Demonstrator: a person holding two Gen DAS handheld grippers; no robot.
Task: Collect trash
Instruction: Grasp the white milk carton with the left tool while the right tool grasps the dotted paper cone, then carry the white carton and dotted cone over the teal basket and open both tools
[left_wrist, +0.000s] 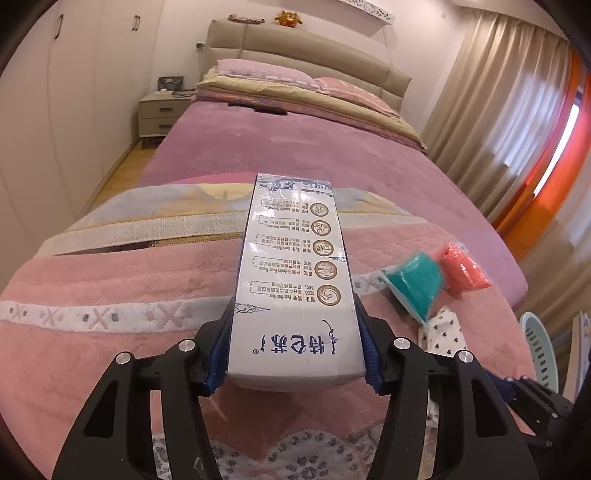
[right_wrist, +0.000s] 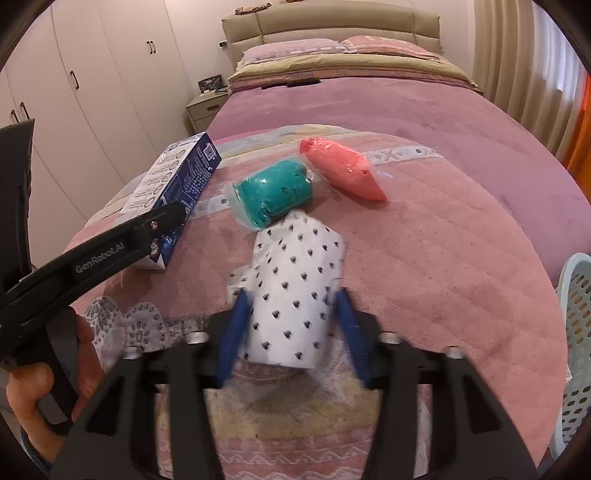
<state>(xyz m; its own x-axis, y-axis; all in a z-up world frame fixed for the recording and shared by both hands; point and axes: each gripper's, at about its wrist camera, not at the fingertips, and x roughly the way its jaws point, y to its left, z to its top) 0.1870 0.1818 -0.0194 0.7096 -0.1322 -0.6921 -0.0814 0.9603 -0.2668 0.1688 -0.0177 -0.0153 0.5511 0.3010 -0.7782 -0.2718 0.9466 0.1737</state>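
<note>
Left wrist view: the left gripper (left_wrist: 295, 354) squeezes a milk box (left_wrist: 295, 280) reading "特仑苏". The right gripper (right_wrist: 291, 332) squeezes a dotted paper cup (right_wrist: 291, 295). "GenRobot.AI" marks one black finger.

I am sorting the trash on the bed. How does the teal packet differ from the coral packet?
The teal clear-wrapped packet looks short and stubby; the coral clear-wrapped packet looks longer and tapered. The teal one lies nearer the dotted white paper cup; the coral one lies farther back. Both rest ungripped on the pink blanket.

Bed (right_wrist: 424, 110) carrying pink blanket (right_wrist: 443, 258)
</note>
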